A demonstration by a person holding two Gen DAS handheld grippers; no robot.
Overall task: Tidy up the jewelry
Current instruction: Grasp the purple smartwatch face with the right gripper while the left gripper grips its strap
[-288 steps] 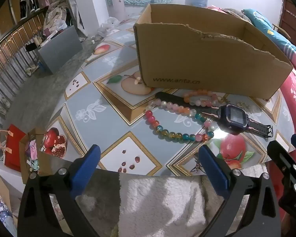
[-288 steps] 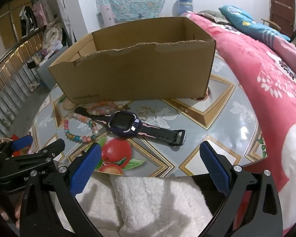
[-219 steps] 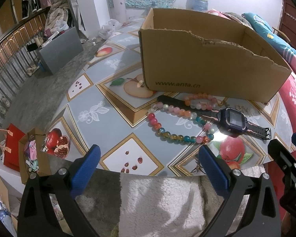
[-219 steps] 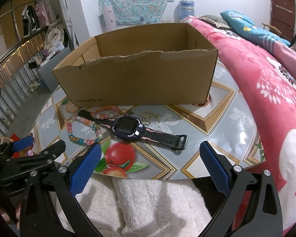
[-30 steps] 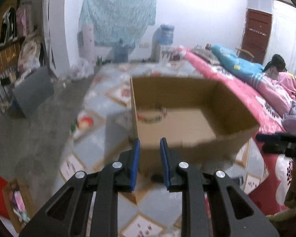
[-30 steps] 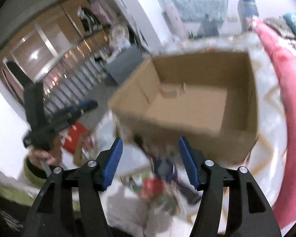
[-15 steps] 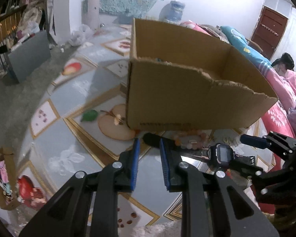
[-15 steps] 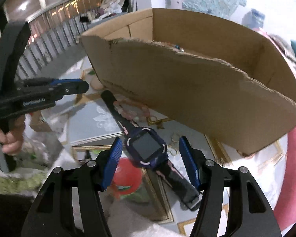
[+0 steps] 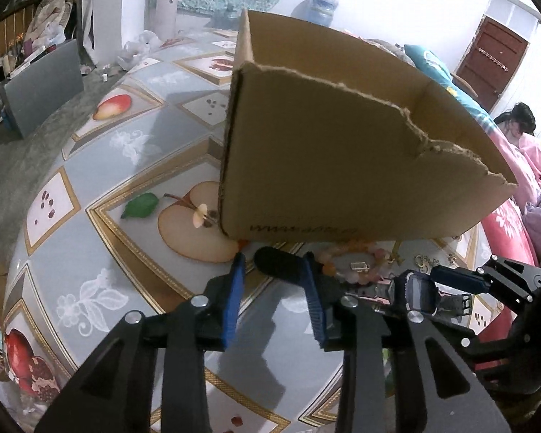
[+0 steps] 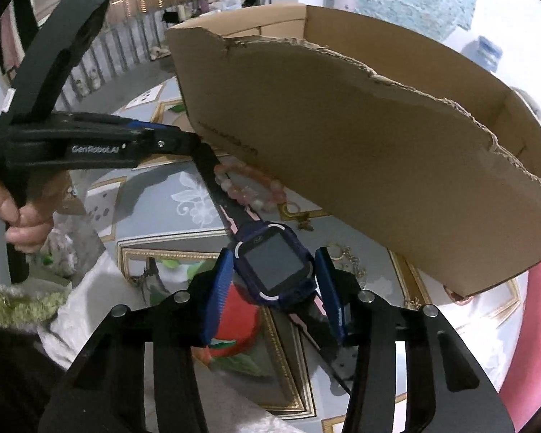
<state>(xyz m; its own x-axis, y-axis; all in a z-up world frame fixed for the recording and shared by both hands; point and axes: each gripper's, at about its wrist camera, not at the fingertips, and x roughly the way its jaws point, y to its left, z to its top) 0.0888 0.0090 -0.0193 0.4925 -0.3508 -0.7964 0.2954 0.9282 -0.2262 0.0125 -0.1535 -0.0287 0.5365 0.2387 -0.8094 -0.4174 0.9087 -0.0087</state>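
Jewelry for this task lies on the fruit-patterned tabletop (image 9: 101,238) in front of the cardboard box (image 9: 342,166): you see a dark blue smartwatch (image 10: 275,266), a pink bead bracelet (image 10: 249,184) and some small gold pieces (image 10: 346,254) close to the box wall. In the right wrist view the watch face is at about 12 o'clock from your right gripper (image 10: 272,290), between its two blue pads, and its strap runs away toward 11 o'clock, up to your left gripper (image 10: 176,140). The jaws of the right gripper are closing, with the watch body between them; a thin gap shows on both sides, so the pads do not press it. In the left wrist view your left gripper (image 9: 274,288) has the rounded black strap end (image 9: 277,265) between its pads, and its jaws are opening; the right pad is just beside the strap, but you cannot tell if it touches. The bracelet lies at about 1 o'clock from the left gripper, touching the strap and near the bottom edge of the box. Your left hand (image 10: 16,216) holds the handle at 9 o'clock.
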